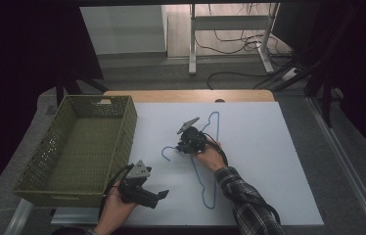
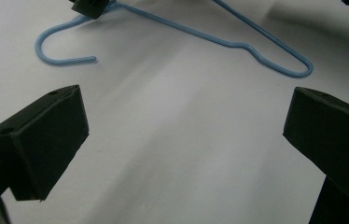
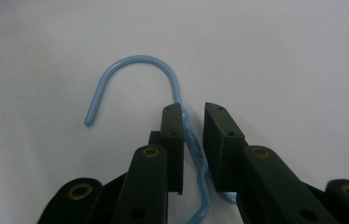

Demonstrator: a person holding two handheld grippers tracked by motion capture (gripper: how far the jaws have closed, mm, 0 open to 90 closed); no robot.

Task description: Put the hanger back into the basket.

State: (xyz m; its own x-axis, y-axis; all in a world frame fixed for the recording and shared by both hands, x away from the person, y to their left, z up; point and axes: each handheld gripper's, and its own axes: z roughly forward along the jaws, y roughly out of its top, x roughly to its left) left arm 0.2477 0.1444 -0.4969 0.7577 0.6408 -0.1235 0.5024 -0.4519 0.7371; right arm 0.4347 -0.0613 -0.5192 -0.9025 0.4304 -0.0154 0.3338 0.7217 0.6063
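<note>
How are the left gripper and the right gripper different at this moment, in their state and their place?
The left gripper has its jaws wide apart over bare white table with nothing between them; the right gripper has its jaws narrow around the neck of the blue hanger, not yet fully shut. The left sits near the green basket; the right is at the hanger. Both are black and hand-held.

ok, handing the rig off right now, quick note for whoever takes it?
Right claw: jaws straddle the twisted neck of the blue wire hanger, just below its hook; a small gap shows on one side, so not clamped yet.
Left claw: open, holding nothing, near the table's front edge beside the green basket.
Hanger lies flat on the white table; the basket has nothing in it.
Done: right claw lined up on the neck.
Left: close, lift; the basket looks the likely destination, but that is a guess.
</note>
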